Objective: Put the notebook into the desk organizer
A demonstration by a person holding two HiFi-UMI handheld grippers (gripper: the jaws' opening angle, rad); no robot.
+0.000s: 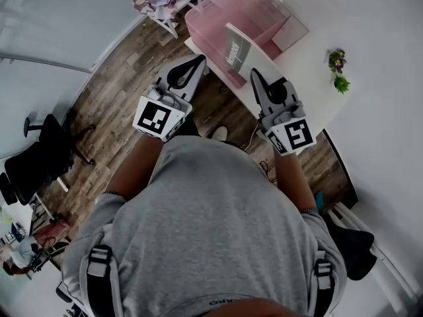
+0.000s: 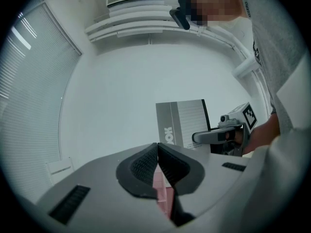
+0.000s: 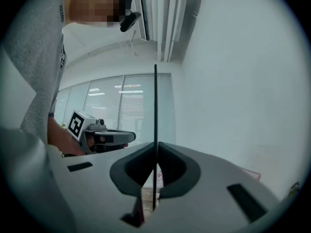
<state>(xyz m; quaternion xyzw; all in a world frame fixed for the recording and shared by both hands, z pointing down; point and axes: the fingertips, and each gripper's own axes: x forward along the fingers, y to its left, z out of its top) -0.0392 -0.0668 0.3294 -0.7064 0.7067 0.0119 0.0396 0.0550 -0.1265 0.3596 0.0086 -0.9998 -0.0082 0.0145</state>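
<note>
White, smooth desk [image 1: 307, 61] carries the pink, translucent desk organizer [image 1: 218, 15], a boxy open-topped bin. Held tilted at its near rim, not yet inside, is the thin, flat grey notebook [image 1: 239, 48]. The right gripper [image 1: 254, 74] has its fingers clamped on the notebook's edge. The left gripper [image 1: 197, 61] has its fingers pressed together and empty. This looks like the carrying step; next the notebook should go down edge-first into the organizer and be released.

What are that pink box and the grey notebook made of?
The pink organizer looks like glossy, see-through plastic: its inside shows faintly through the walls. The notebook seems covered in matte grey card, printed with lettering, and looks flat and thin.
</note>
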